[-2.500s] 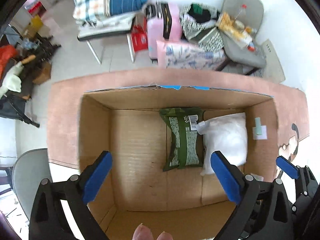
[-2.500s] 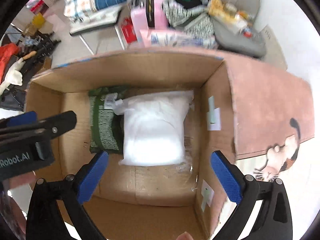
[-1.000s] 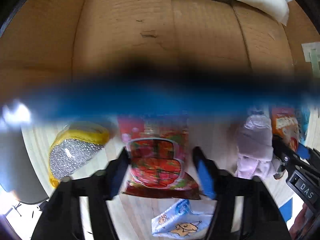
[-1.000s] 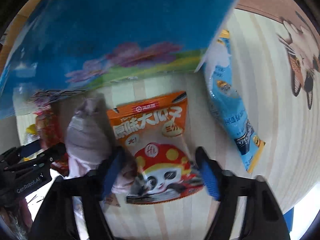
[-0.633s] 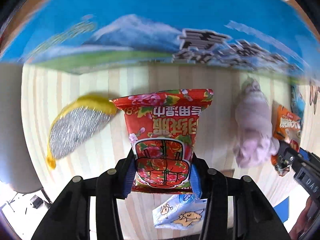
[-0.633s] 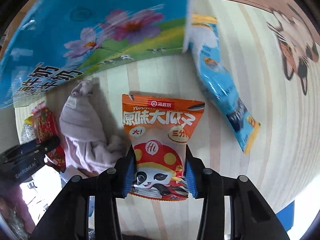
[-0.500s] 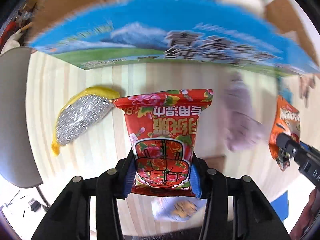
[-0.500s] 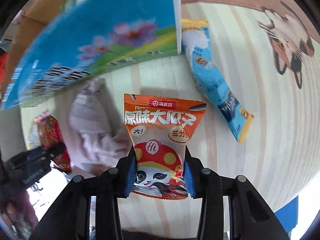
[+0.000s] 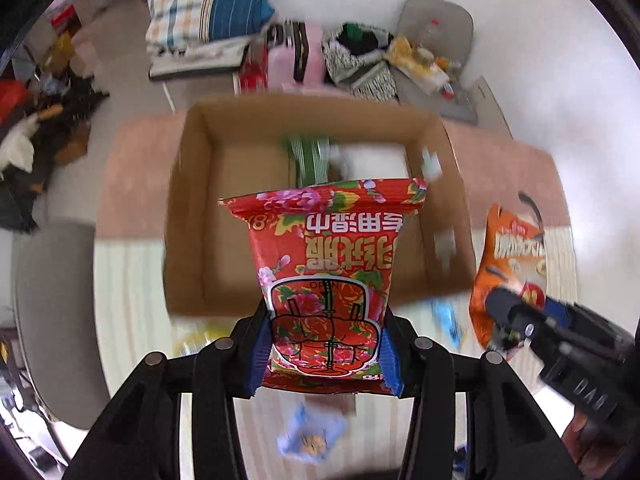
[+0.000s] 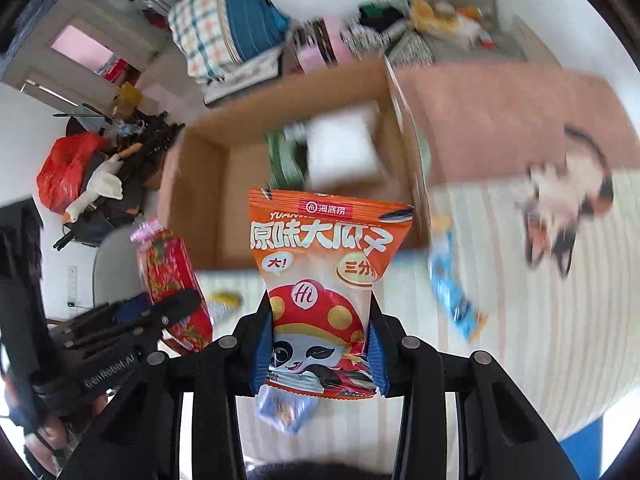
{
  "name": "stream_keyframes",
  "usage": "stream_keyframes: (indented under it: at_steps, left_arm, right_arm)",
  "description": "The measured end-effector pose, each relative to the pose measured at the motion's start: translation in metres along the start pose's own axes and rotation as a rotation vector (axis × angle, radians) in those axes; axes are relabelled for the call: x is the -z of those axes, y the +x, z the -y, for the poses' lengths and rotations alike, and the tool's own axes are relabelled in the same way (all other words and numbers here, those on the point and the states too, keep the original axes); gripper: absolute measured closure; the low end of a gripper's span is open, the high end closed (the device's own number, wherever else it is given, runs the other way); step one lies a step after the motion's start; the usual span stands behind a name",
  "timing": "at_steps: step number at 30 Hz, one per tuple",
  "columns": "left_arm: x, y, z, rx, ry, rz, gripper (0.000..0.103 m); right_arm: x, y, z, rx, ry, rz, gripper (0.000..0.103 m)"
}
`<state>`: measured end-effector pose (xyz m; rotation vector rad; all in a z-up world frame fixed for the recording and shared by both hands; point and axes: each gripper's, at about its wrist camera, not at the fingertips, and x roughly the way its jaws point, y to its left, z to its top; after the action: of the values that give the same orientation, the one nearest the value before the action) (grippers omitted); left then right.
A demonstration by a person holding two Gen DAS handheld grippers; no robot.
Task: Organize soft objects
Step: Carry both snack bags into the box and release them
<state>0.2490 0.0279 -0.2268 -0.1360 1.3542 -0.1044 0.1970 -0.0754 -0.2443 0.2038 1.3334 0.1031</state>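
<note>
Two packets aloft, frame centre: left gripper [image 9: 324, 350] clamps red floral packet [image 9: 326, 276], right gripper [image 10: 316, 354] orange snack bag [image 10: 324, 276]. Light, crinkly, slippery; lower-end grip suits. Cardboard box [image 9: 188, 208] behind.

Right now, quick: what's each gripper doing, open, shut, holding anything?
Left gripper: shut on the red floral pack, lifted.
Right gripper: shut on the orange panda snack bag, lifted.
</note>
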Motion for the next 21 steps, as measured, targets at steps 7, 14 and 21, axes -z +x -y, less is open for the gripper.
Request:
stream_keyframes:
  at_steps: [7, 14, 21]
  left_arm:
    - [-0.081, 0.070, -0.024, -0.082, -0.024, -0.090, 0.061]
    - [-0.130, 0.146, -0.029, -0.119, -0.021, -0.231, 0.060]
    - [-0.145, 0.182, -0.040, -0.145, -0.034, -0.273, 0.060]
  right_arm:
    - [-0.068, 0.067, -0.014, 0.077, -0.015, -0.078, 0.061]
    - [-0.072, 0.156, 0.004, 0.150, 0.005, -0.199, 0.061]
    - [-0.068, 0.189, 0.011, 0.197, -0.006, -0.234, 0.061]
